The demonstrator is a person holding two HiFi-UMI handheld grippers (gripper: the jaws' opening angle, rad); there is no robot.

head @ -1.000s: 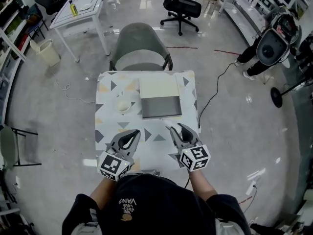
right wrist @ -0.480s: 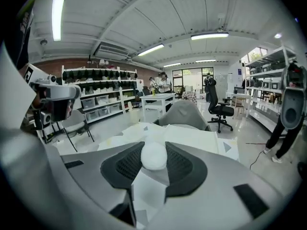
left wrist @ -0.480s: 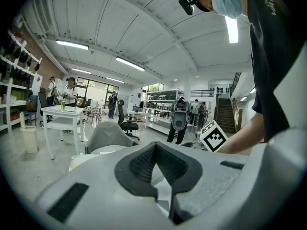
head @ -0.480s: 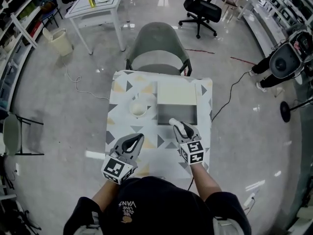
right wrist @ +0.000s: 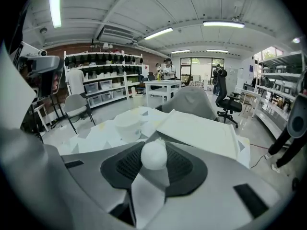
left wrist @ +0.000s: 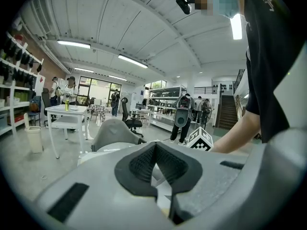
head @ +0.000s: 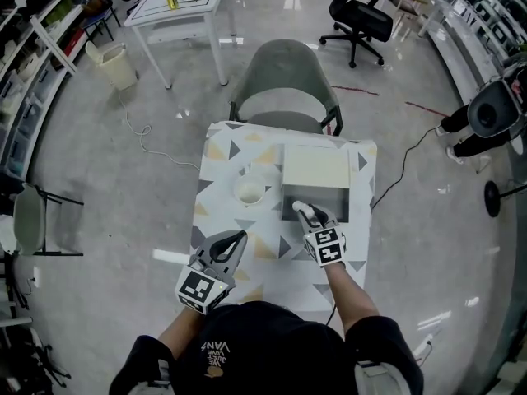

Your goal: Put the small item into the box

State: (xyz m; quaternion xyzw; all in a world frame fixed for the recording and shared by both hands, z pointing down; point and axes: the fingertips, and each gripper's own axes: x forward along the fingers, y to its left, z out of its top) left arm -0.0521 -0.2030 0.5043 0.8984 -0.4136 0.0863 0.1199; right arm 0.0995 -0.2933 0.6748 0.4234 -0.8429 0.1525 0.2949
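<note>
While the left gripper (head: 240, 236) hangs closed, the outstretched right gripper (head: 303, 211) pinches a white ball (right wrist: 153, 155) over the box (head: 331, 201).

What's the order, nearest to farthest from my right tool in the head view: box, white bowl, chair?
1. box, directly under the right tool.
2. white bowl, to its left on the table.
3. chair, beyond the table's far edge.

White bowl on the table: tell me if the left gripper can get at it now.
Probably yes: only bare tabletop lies between the left gripper and the white bowl, and the right gripper is off at the box.
</note>
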